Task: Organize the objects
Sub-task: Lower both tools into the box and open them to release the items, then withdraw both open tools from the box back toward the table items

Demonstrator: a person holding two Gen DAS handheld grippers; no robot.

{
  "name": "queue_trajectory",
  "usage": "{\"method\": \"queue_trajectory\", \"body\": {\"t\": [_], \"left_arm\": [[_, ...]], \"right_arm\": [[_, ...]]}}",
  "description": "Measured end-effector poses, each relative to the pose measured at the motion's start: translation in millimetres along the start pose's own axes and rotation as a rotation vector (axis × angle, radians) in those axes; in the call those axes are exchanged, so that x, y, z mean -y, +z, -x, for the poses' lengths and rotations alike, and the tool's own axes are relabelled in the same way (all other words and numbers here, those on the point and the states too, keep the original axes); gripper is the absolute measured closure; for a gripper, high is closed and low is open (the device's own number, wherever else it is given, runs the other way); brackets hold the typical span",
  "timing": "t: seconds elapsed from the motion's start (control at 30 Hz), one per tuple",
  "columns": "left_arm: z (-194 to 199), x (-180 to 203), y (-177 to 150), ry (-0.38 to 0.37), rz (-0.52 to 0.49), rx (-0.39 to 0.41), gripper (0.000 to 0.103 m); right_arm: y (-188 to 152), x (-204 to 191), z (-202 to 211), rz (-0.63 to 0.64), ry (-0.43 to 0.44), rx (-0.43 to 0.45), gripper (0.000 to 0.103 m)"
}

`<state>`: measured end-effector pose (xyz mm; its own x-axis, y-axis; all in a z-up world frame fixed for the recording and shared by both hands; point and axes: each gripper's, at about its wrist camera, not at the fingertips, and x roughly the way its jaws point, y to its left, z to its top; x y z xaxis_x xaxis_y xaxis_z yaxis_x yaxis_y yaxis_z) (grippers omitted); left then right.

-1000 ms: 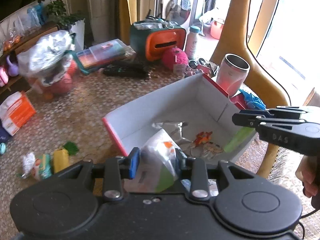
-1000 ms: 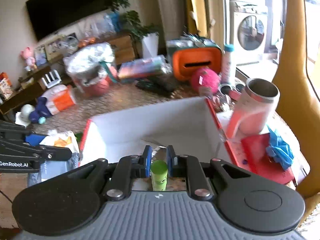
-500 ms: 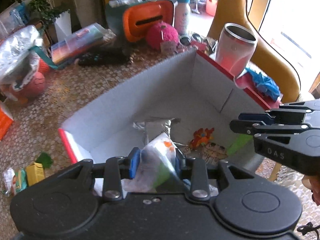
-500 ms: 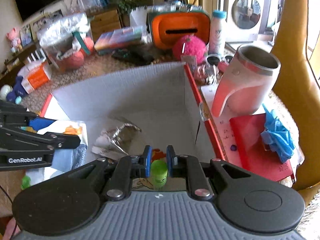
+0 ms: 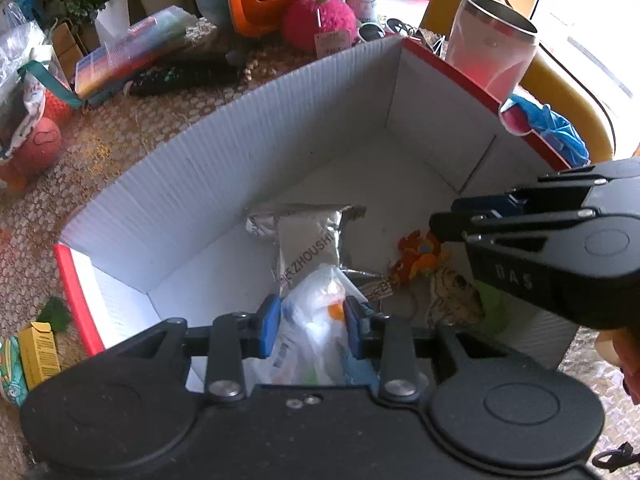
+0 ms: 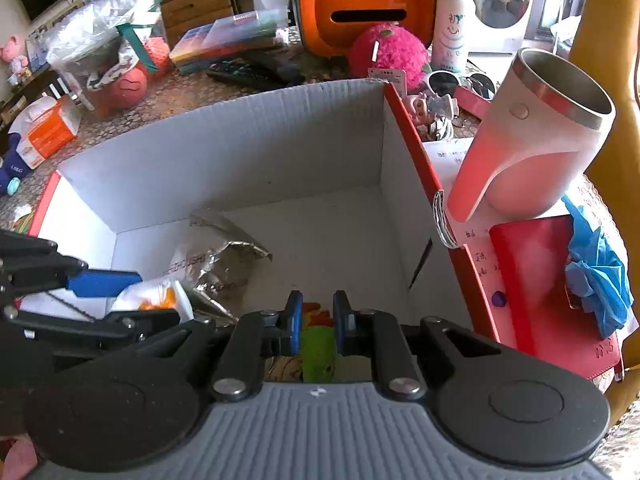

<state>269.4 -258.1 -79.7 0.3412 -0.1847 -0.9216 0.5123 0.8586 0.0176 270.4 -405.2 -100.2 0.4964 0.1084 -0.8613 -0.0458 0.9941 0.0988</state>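
A red-edged white cardboard box (image 5: 224, 160) (image 6: 248, 152) stands open on the table. My left gripper (image 5: 308, 320) is shut on a white plastic packet (image 5: 316, 328) and holds it inside the box near its front wall. My right gripper (image 6: 314, 316) is shut on a green tube (image 6: 318, 354), low inside the box at the right; it also shows in the left wrist view (image 5: 448, 224). In the box lie a silver foil pouch (image 5: 308, 236) (image 6: 216, 256) and an orange toy (image 5: 416, 252).
A pink steel-rimmed tumbler (image 6: 532, 148) stands right of the box beside a red notebook (image 6: 544, 280) and blue gloves (image 6: 596, 272). Behind the box are a pink plush ball (image 6: 388, 52), an orange case (image 6: 364, 12) and remotes (image 6: 256, 72). Small packets (image 5: 36, 352) lie left.
Both grippers have moved forward and down into the box, still holding their objects. The box now fills most of both views.
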Motion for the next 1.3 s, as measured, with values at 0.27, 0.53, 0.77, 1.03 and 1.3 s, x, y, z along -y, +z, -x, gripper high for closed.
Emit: {"method": "queue_trajectory", "body": {"t": [0.27,0.53,0.77,1.03,1.3], "left_arm": [[-11,1,-3,-0.017,0.024,-0.02,0.069],[-6,9,-8,-0.04,0.024,-0.016,0.06],[21,13,-13,-0.051,0.044,0.043,0.044],[58,7,-23,-0.064,0.048,0.109,0.04],[103,-10,-47,-0.086,0.078,0.185,0.039]], "right_arm": [[-3,0,-5,0.002,0.004,-0.016,0.087],[-8,1,17,0.014,0.024,0.015,0.075],[-16,3,43,-0.001,0.04,0.048,0.07],[-27,-1,80,-0.014,0.057,0.116,0.048],[-42,-21,118,0.032,0.076,0.167,0.046]]}}
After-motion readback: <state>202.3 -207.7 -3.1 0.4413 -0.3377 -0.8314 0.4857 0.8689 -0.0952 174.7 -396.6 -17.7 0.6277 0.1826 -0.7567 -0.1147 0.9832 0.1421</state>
